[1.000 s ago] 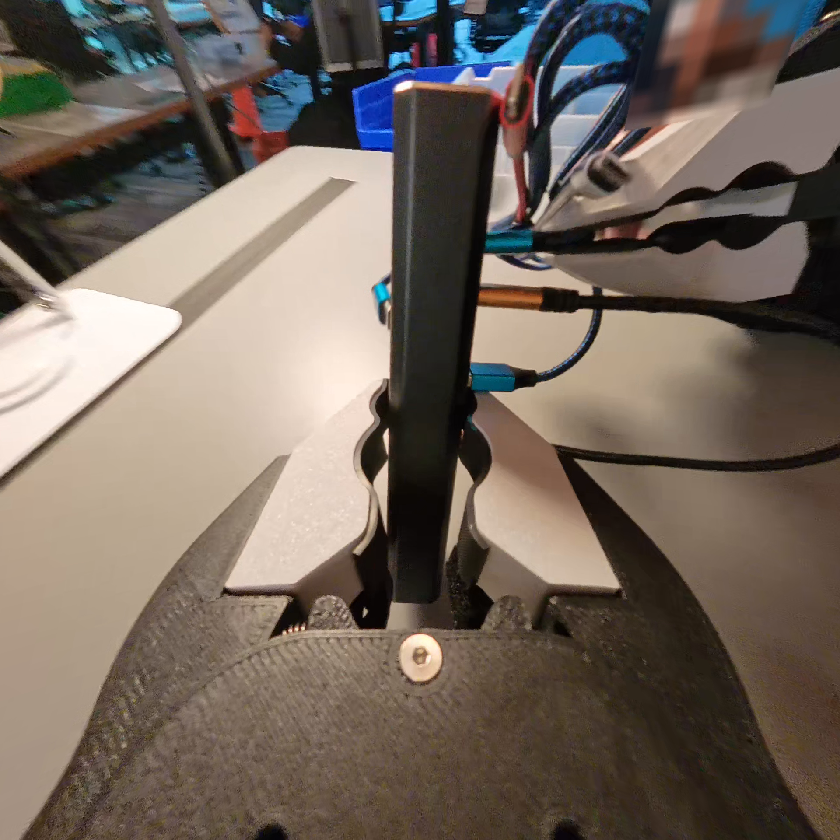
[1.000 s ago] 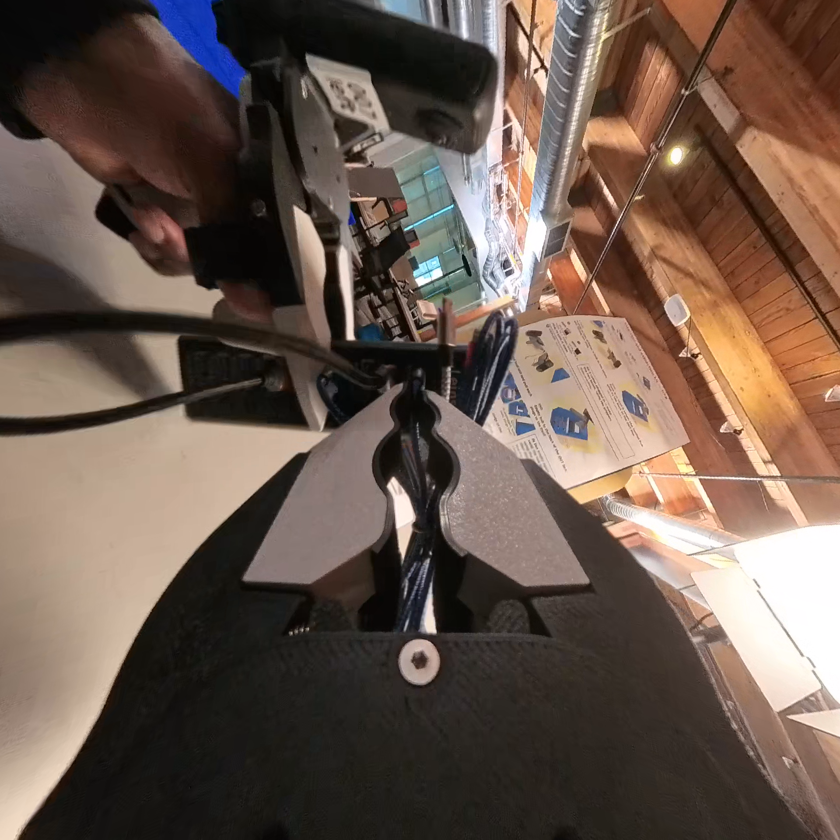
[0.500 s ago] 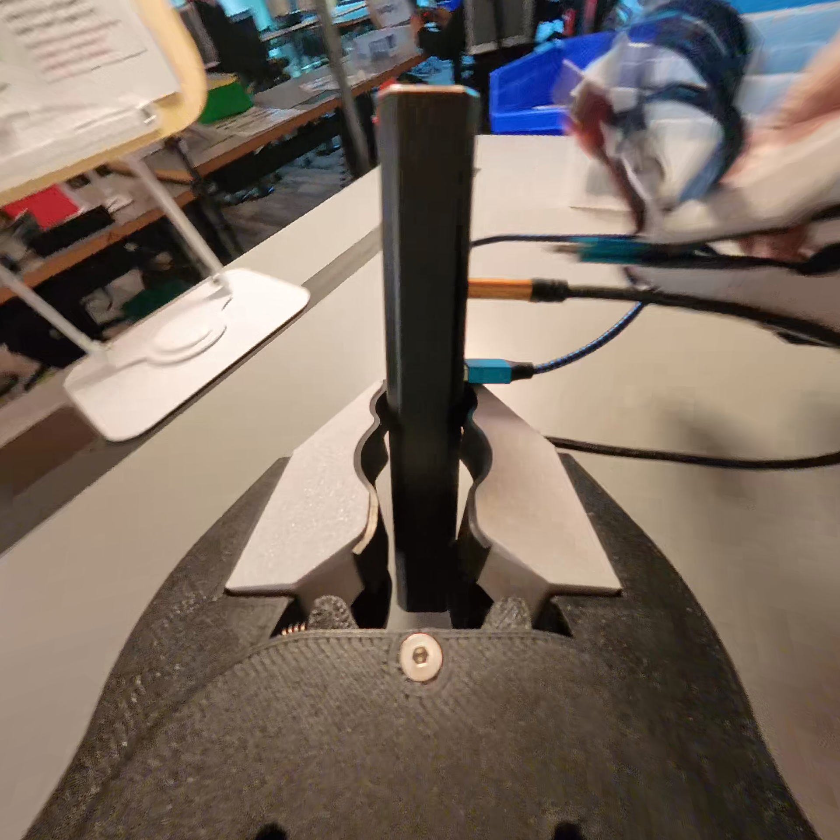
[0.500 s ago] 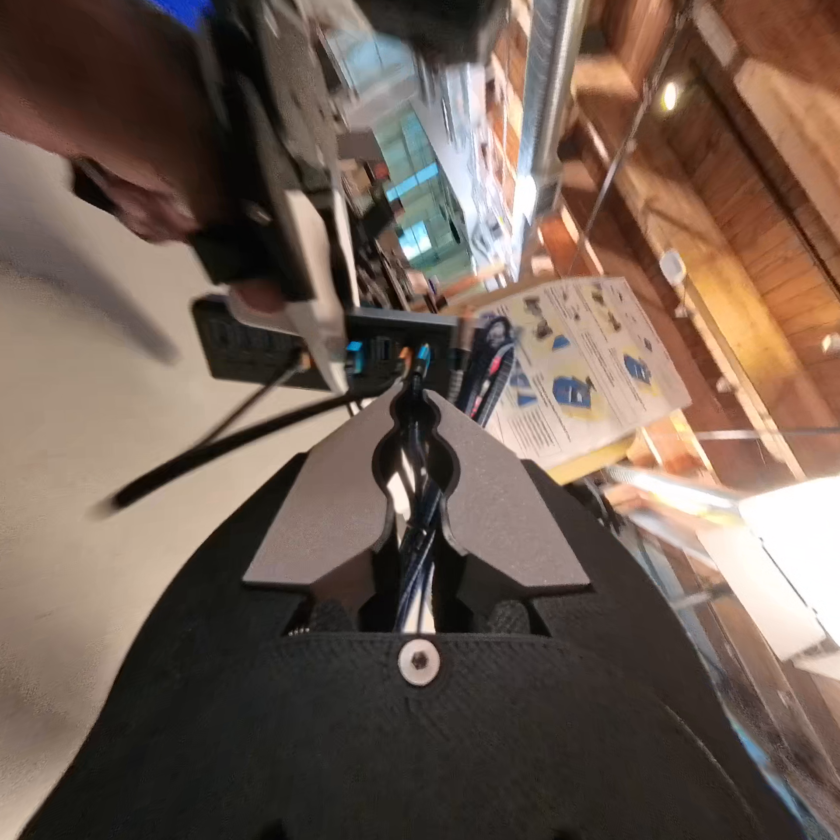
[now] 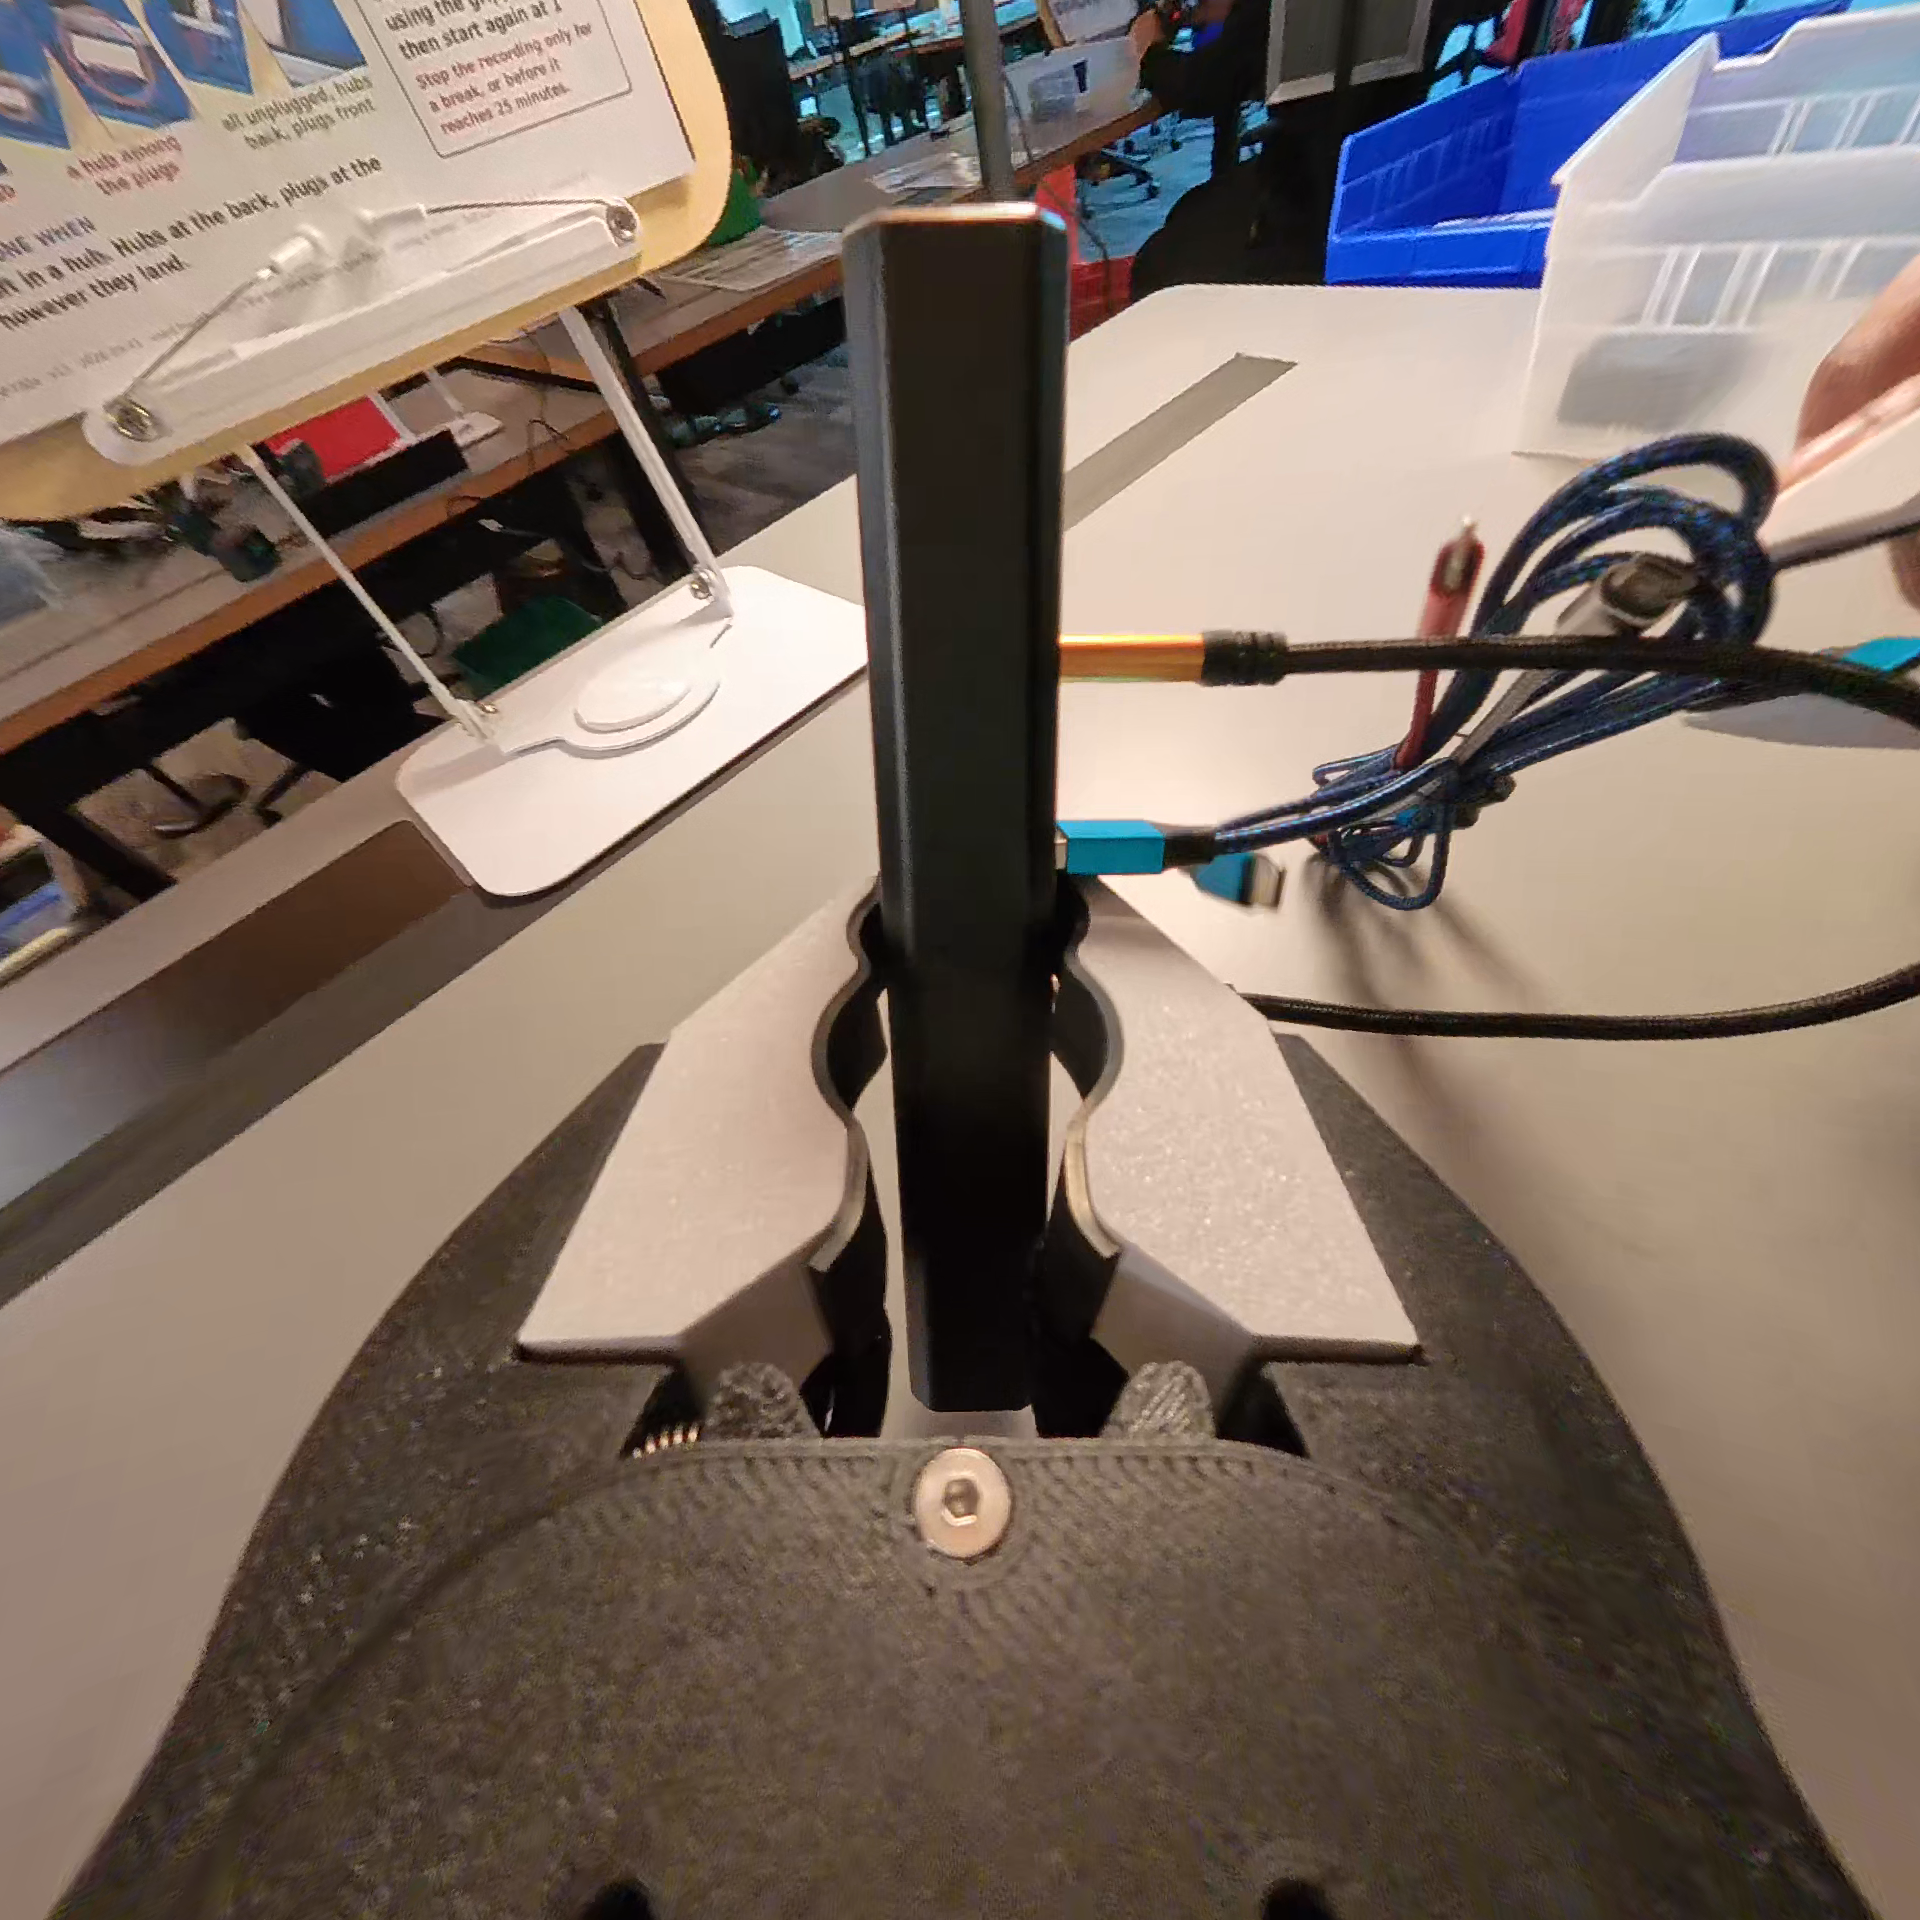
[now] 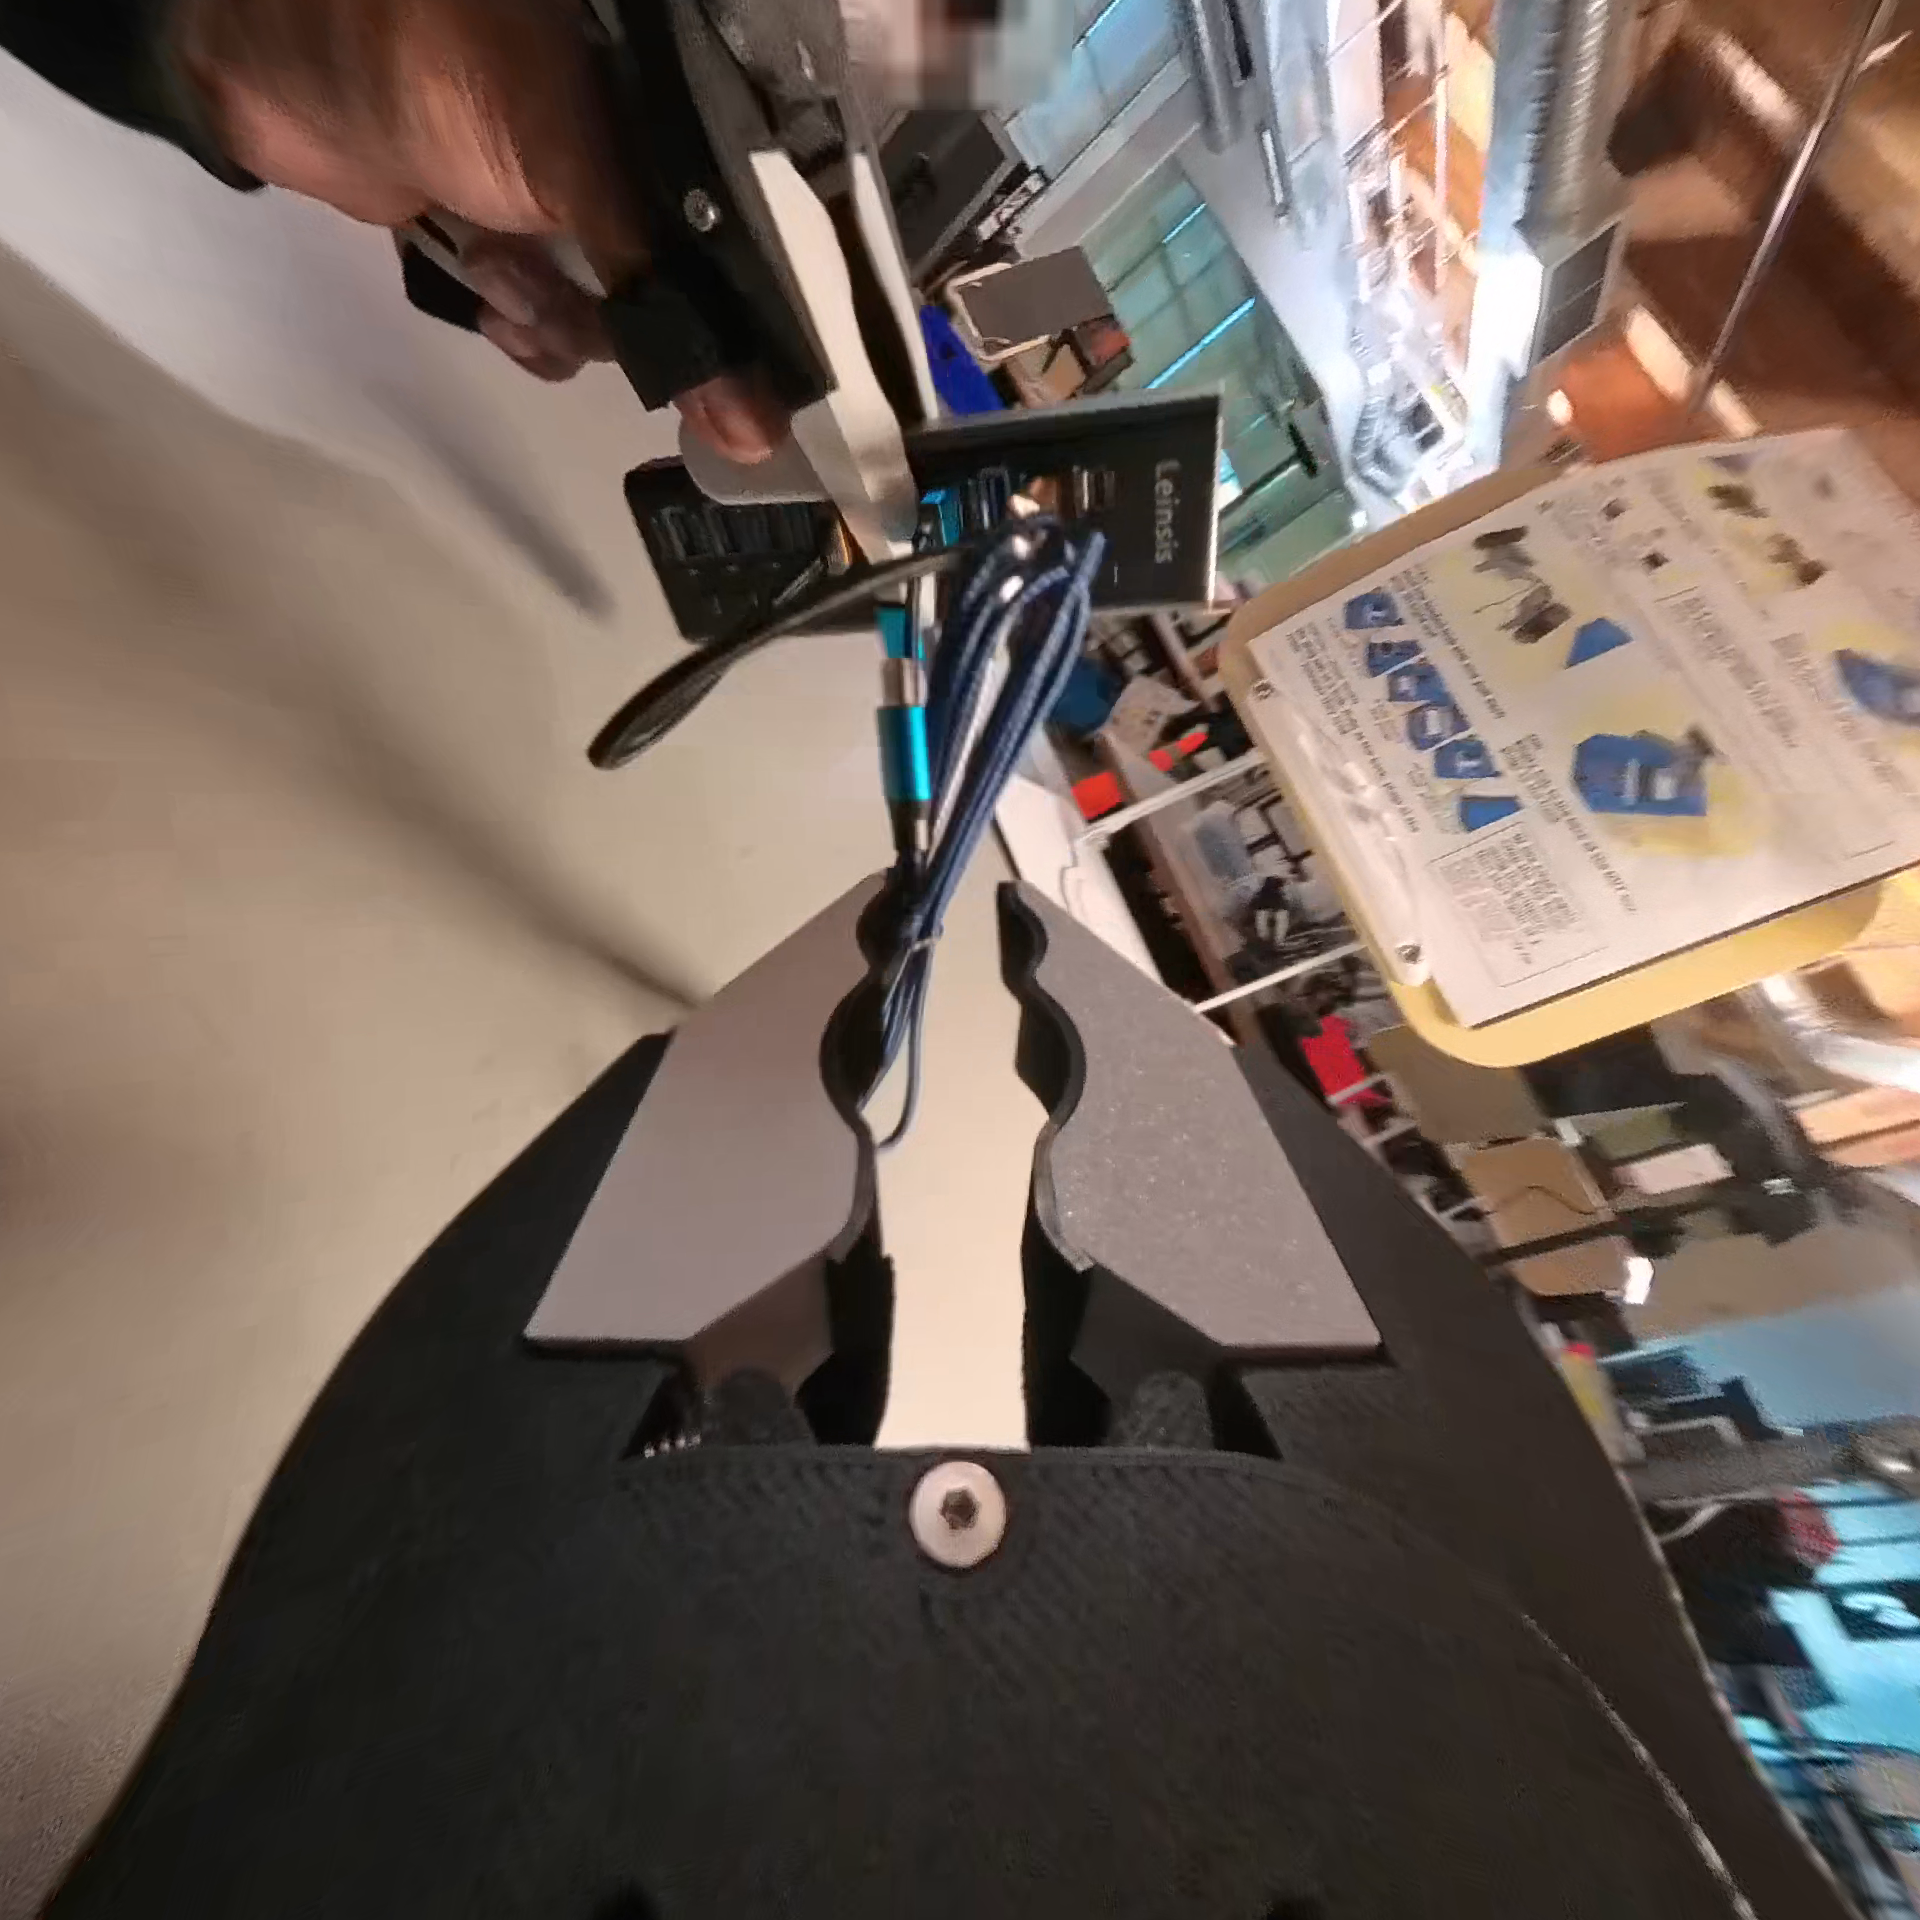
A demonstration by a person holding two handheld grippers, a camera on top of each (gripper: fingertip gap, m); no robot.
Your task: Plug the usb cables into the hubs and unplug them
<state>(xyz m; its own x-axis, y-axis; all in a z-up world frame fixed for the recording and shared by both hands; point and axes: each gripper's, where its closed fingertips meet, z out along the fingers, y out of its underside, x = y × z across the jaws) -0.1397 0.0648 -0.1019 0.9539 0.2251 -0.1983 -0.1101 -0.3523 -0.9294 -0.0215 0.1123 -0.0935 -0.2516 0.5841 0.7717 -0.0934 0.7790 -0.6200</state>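
My left gripper [image 5: 964,906] is shut on a black USB hub [image 5: 958,644] and holds it upright above the table. A gold plug [image 5: 1130,658] and a blue plug [image 5: 1110,844] sit in the hub's right side. A bundle of blue braided cables [image 5: 1558,686] hangs to the right, with a loose blue plug [image 5: 1242,883] near the table. My right gripper [image 6: 940,891] is open. The cable bundle [image 6: 977,717] runs from the hub [image 6: 1132,499] down along its left finger. A second black hub [image 6: 717,566] lies on the table.
A black cable [image 5: 1558,1023] crosses the grey table [image 5: 520,1091]. A sign board on a white stand [image 5: 582,769] is at the left near the table edge. A white drawer unit [image 5: 1725,270] and blue bins [image 5: 1434,197] stand at the back right. A hand [image 6: 436,135] holds the left gripper.
My right gripper has opened and drawn back from the hub, so it no longer pinches the blue cable bundle. The left gripper has swung with the hub towards the sign board.
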